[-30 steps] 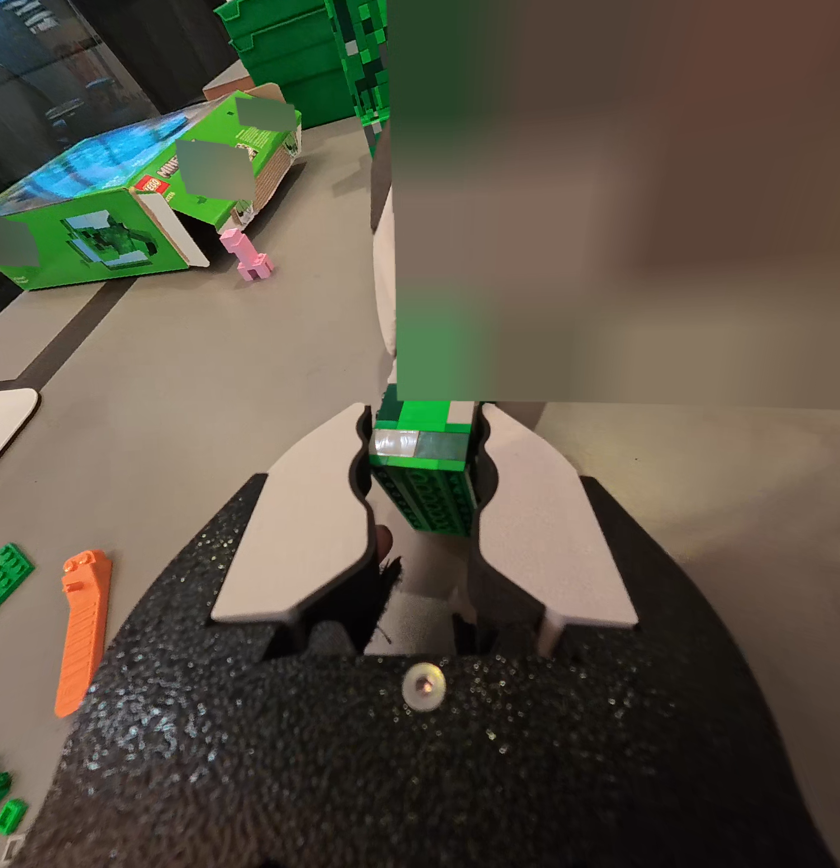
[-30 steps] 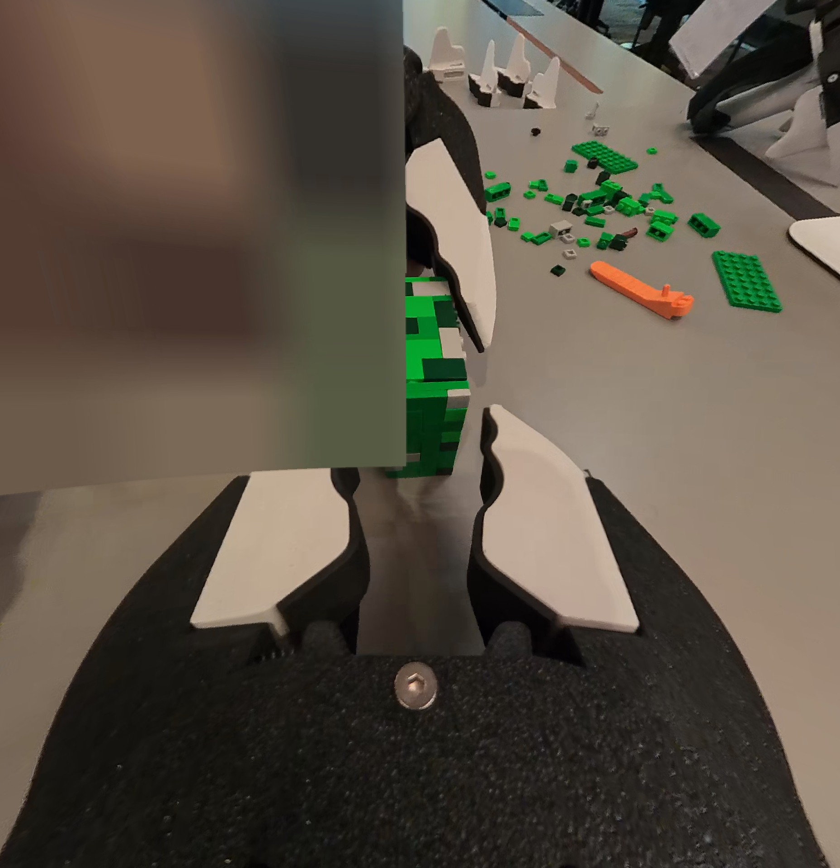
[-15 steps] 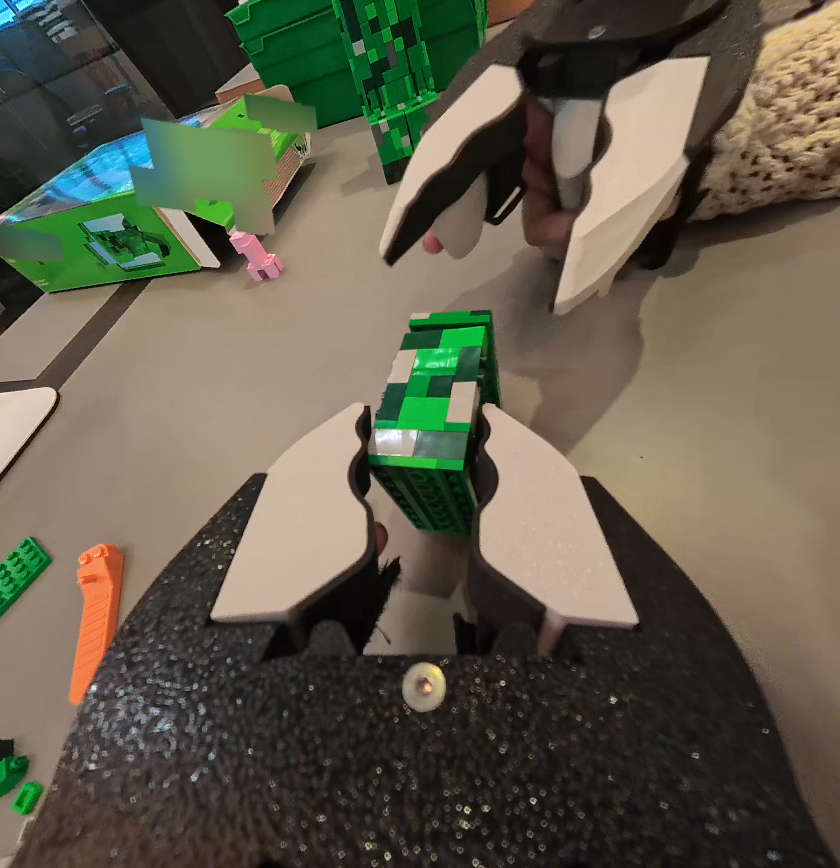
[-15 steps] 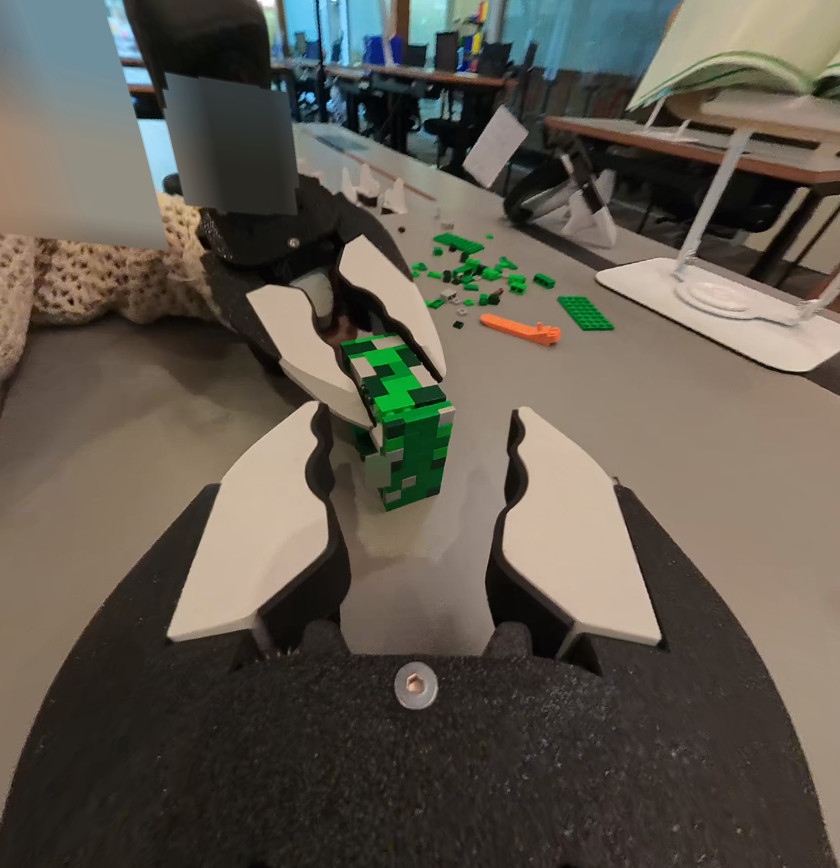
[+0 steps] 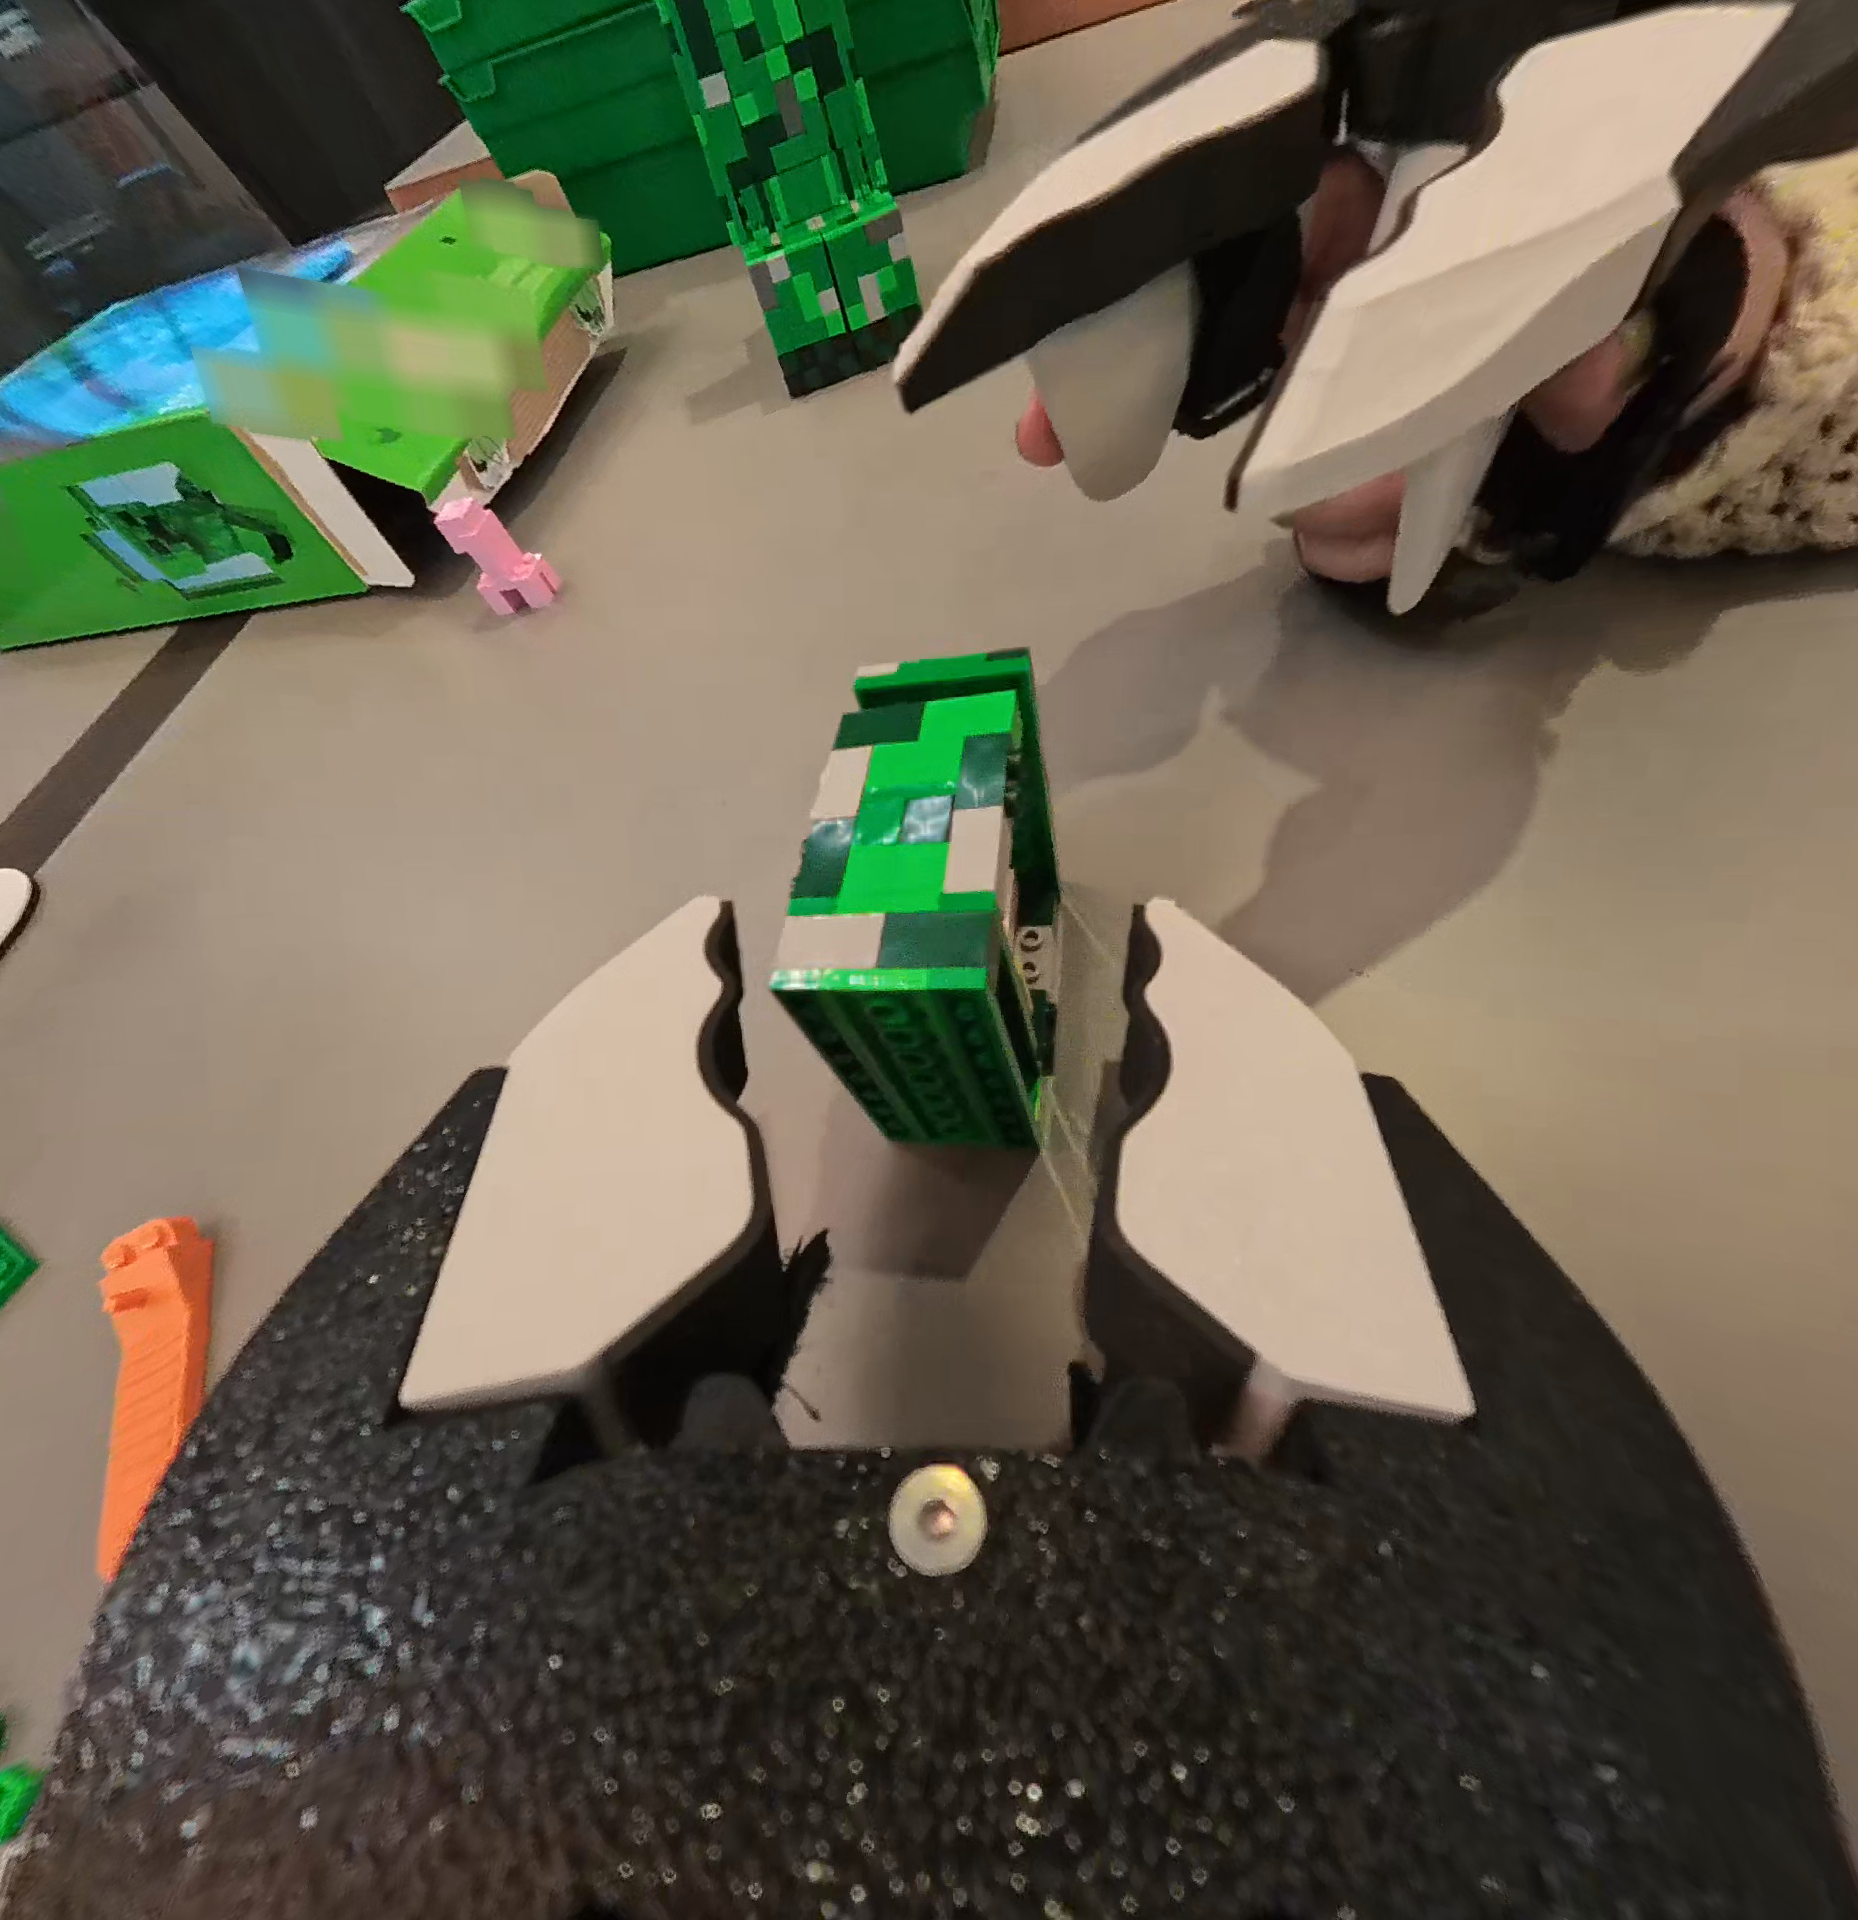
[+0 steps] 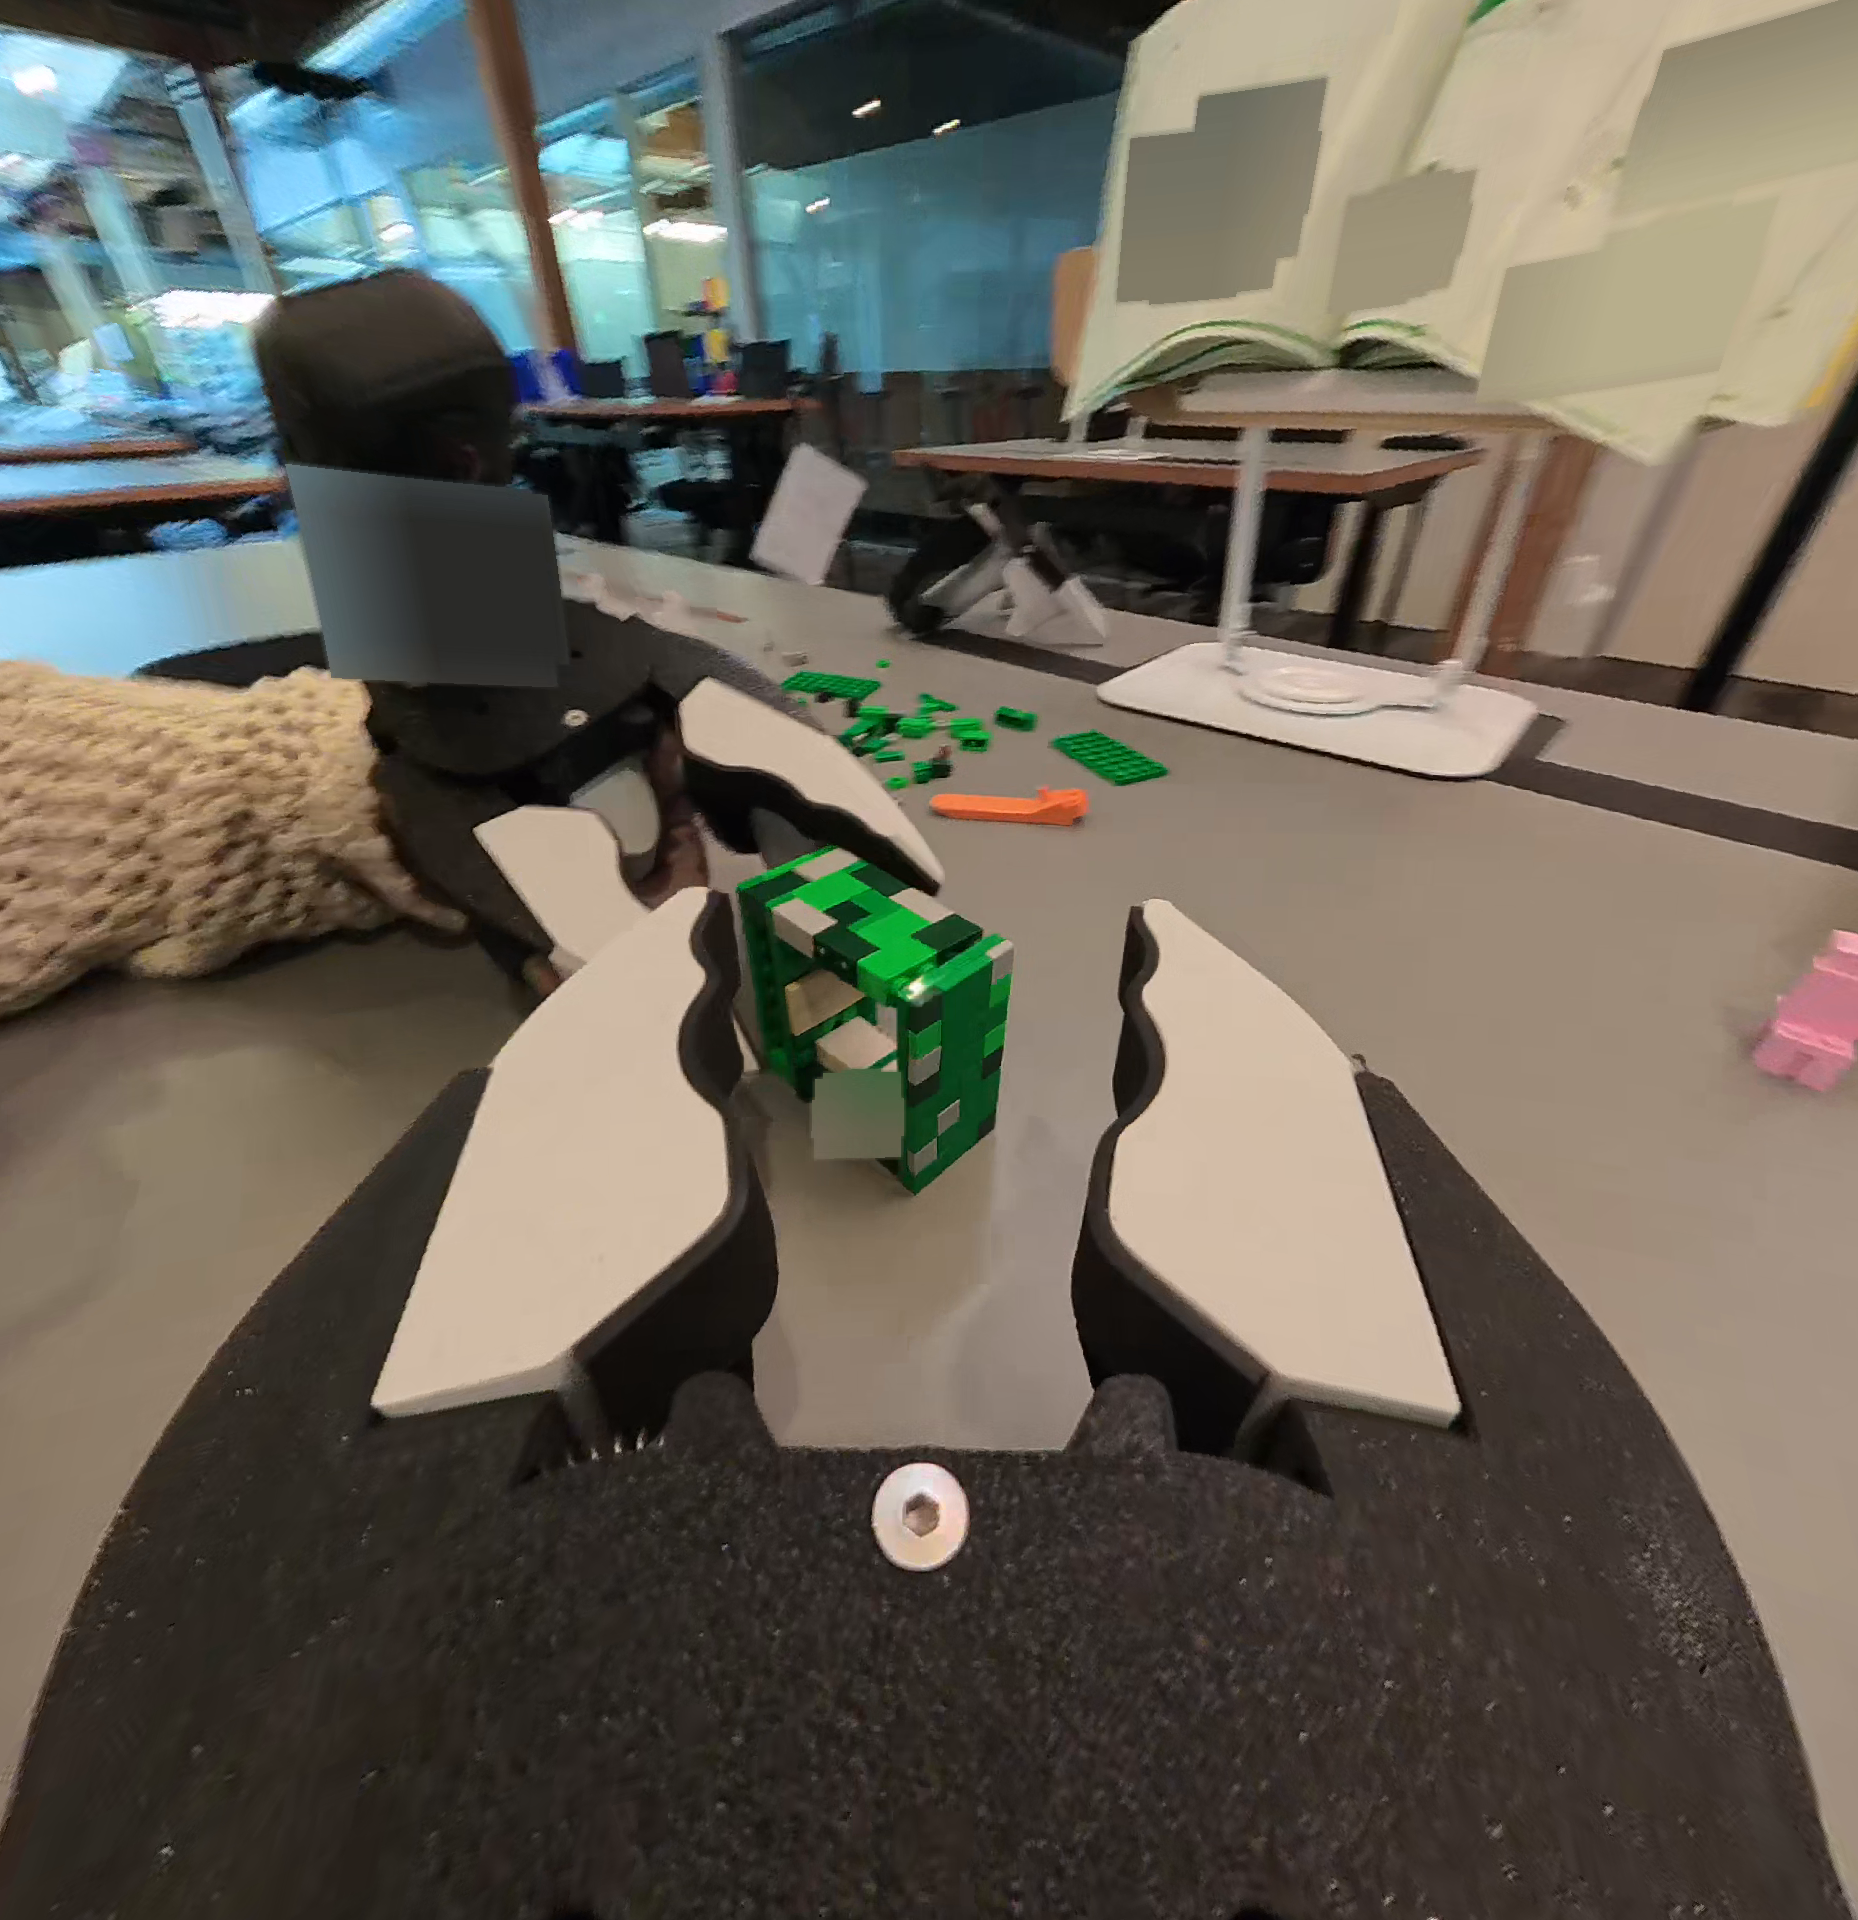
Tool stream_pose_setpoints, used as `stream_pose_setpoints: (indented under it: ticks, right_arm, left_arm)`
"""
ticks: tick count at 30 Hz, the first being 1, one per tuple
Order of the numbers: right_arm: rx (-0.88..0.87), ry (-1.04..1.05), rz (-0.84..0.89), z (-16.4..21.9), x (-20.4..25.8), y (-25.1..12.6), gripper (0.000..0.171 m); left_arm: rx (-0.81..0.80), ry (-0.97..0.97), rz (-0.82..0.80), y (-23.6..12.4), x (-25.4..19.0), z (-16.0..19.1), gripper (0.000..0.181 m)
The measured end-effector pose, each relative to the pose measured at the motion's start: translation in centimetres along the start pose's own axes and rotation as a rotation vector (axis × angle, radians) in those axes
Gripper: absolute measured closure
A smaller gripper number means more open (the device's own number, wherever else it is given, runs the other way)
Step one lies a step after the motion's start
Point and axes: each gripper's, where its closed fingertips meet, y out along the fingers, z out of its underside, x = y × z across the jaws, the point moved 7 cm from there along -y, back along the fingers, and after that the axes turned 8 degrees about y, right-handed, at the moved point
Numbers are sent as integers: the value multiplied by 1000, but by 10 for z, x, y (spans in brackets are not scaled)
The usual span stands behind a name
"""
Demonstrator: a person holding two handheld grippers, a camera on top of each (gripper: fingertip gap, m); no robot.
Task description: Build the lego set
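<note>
Now the left gripper (image 5: 935, 935) has released the green-and-grey brick block (image 5: 920, 883); it stands free on the grey table (image 5: 385, 935) between parted fingers. Facing it, the right gripper (image 6: 920, 935) gapes wide, empty.

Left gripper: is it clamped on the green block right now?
No. The left gripper is open, with table visible on both sides between its fingers and the green block, which stands on the table.

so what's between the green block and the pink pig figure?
Nothing. Left wrist view shows only bare grey table between the green block and the pink pig; right wrist view agrees, apart from its own open finger crossing the line of sight.
</note>
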Motion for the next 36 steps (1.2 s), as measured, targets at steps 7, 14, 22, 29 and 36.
stream_pose_setpoints:
  ticks: [7, 14, 22, 29, 36]
  right_arm:
    - [-98, 59, 296, 1, 16, -1, 100]
    - [-113, 167, 406, 6, 30, -5, 94]
    - [272, -42, 163, 16, -2, -28, 113]
    - [710, -381, -211, 29, -52, -5, 110]
    - [942, -389, -422, 29, -68, 17, 126]
  left_arm:
    - [-17, -8, 81, -10, -2, 4, 96]
    - [4, -74, 103, -19, 9, 9, 98]
    - [17, -46, 14, -34, 32, 9, 90]
    - [19, 3, 112, -46, 24, 1, 100]
    - [46, -74, 191, -32, 12, 5, 118]
